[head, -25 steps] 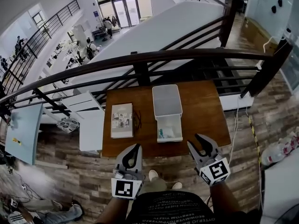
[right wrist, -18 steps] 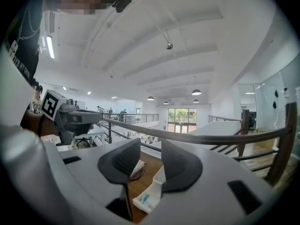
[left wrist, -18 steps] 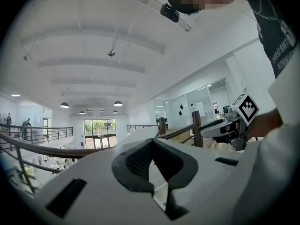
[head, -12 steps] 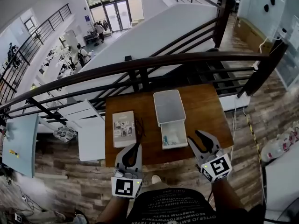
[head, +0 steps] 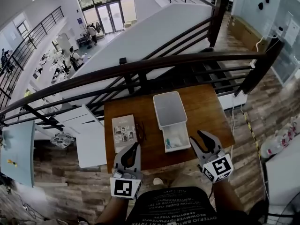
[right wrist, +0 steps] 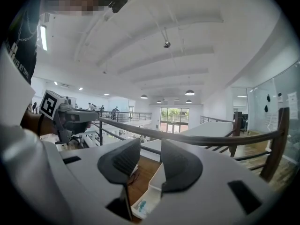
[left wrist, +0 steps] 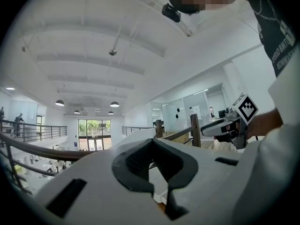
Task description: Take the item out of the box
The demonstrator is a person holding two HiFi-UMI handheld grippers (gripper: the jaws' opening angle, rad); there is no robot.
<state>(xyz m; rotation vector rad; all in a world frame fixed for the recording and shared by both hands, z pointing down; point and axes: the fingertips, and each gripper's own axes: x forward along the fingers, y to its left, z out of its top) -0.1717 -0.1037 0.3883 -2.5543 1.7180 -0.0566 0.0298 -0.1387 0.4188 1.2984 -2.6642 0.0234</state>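
Observation:
A white box [head: 177,147] stands open on the wooden table [head: 208,114], its lid [head: 169,108] lying flat behind it. Inside lies a small white and teal item [head: 174,141]. My right gripper [head: 196,138] hovers just right of the box at the table's front edge, open and empty. In the right gripper view the box [right wrist: 151,187] and the item [right wrist: 142,206] show below the parted jaws of the right gripper [right wrist: 150,146]. My left gripper [head: 137,146] is over the front edge, left of the box, shut on nothing. Its tips meet in the left gripper view [left wrist: 152,143].
A thin booklet [head: 123,131] with a dark cord [head: 139,132] beside it lies on the table's left part. A dark railing [head: 154,64] runs right behind the table, with a drop to a lower floor beyond. A white cable [head: 233,125] hangs at the table's right side.
Both grippers have moved forward over the table's front edge, toward the box. The table sits lower and nearer in the head view. The jaws look unchanged.

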